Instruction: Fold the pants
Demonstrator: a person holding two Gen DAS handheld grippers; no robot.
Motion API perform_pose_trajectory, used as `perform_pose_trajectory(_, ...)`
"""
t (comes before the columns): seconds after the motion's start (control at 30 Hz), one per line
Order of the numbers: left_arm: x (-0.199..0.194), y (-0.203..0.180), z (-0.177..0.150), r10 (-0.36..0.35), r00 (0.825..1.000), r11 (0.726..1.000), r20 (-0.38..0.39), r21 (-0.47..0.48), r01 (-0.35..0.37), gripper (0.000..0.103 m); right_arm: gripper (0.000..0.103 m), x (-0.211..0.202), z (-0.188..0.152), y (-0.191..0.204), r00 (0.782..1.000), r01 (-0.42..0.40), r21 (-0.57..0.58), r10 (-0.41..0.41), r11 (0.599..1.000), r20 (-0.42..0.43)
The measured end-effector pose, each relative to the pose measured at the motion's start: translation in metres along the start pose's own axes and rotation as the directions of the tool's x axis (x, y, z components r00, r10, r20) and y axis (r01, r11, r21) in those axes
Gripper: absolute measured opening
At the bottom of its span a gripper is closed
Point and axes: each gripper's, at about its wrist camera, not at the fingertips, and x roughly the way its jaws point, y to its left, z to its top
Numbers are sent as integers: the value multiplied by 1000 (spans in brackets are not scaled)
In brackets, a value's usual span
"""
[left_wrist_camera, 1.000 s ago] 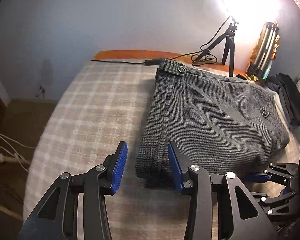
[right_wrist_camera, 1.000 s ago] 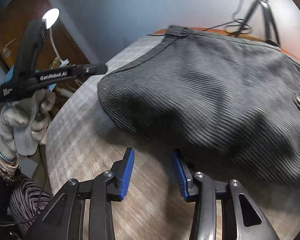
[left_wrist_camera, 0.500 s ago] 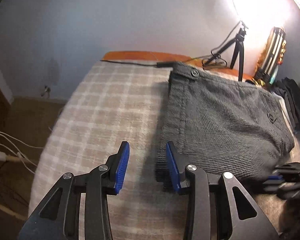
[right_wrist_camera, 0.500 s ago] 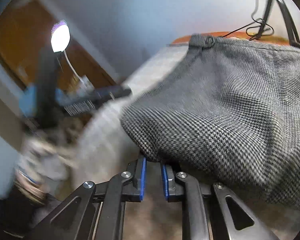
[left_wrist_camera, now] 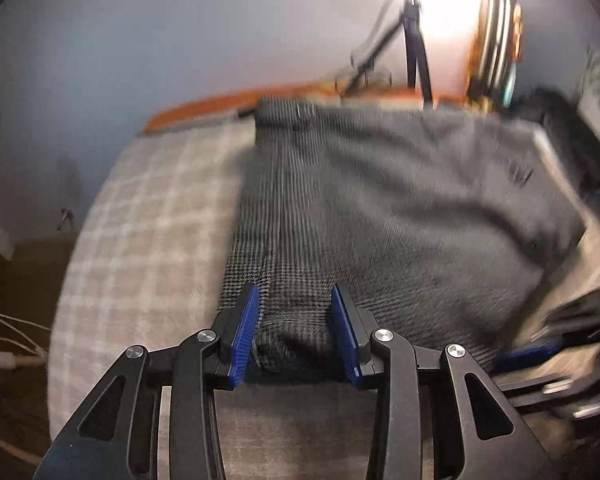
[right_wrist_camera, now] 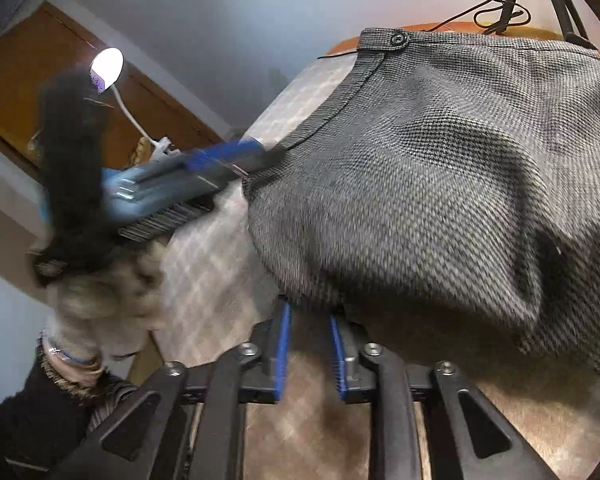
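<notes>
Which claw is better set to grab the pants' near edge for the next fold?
Left, probably. The left claw straddles the bunched near edge of the pants, fabric between its pads. The right claw sits below the edge, only tablecloth showing in its gap.

The left wrist view is taken low over the beige checked bedcover point(left_wrist_camera: 140, 240), facing along the gripper fingers toward the pale blue wall at the top of the frame. The folded grey houndstooth pants point(left_wrist_camera: 400, 208) fill its centre at close range. The right wrist view is set nearer still, the same pants point(right_wrist_camera: 440, 168) crowding its right half. The pants, bedcover point(right_wrist_camera: 212, 272) and black tripod point(left_wrist_camera: 414, 40) are shared by both views.
</notes>
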Motion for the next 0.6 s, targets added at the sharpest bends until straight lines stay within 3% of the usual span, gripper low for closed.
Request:
perform_pose_trajectory(0.07, 13, -5, -8, 78, 997, 995, -8, 64, -77, 41, 45, -14, -4, -3, 1000, 6, 15, -7, 1000, 30)
perform_pose_trajectory(0.27, 6, -9, -6, 98, 995, 992, 21, 81, -100, 40, 50, -75, -26, -48, 980, 103, 196, -133, 975, 146)
perform_pose_trajectory(0.4, -17, -12, 2, 21, 997, 999, 77, 33, -23, 40, 60, -116, -44, -82, 933, 161, 376, -265, 913, 243)
perform_pose_trajectory(0.5, -29, -32, 6, -70, 991, 997, 112, 40, 66, 40, 65, -140, -59, -116, 899, 141, 539, -336, 830, 282)
perform_pose_trajectory(0.6, -23, -61, 5, -130, 987, 987, 89, 105, 121, 40, 64, -153, -69, -148, 876, 82, 653, -367, 753, 313)
